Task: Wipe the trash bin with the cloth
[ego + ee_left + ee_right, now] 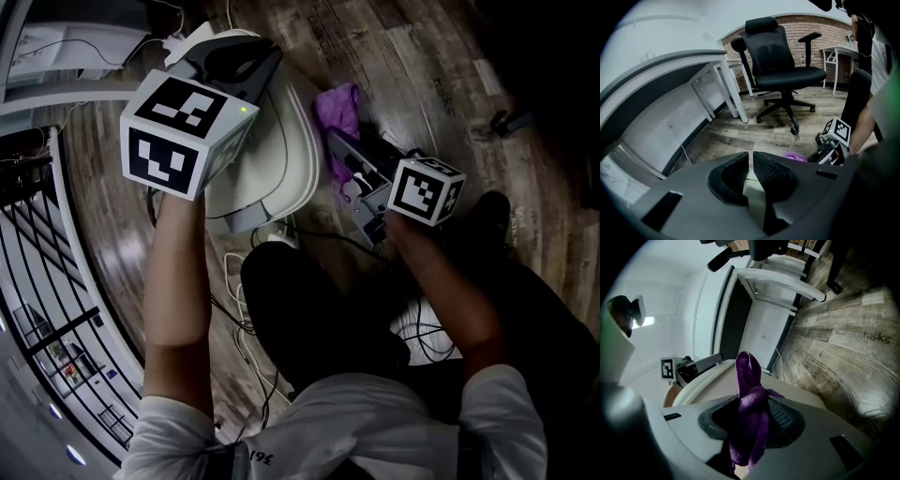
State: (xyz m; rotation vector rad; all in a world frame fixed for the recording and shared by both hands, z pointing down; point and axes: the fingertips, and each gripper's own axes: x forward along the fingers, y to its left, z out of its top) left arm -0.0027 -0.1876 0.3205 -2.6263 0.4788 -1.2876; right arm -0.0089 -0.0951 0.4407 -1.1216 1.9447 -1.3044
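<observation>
The white trash bin (281,164) stands on the wooden floor ahead of the person's knees. My left gripper (239,56) reaches over its far left side, and its jaws are shut on a thin pale edge of the bin (752,190). In the left gripper view the left gripper (751,161) shows only a sliver between its pads. My right gripper (342,150) hangs just right of the bin, shut on the purple cloth (339,108). In the right gripper view the cloth (750,394) sticks up from the right gripper (752,416), with the bin's rim (710,373) just beyond.
A black office chair (783,61) and white desks (710,70) stand farther off on the wooden floor. Cables (239,281) lie by the person's legs, and a shoe (487,211) rests right of the right gripper. A metal rack (42,244) runs along the left.
</observation>
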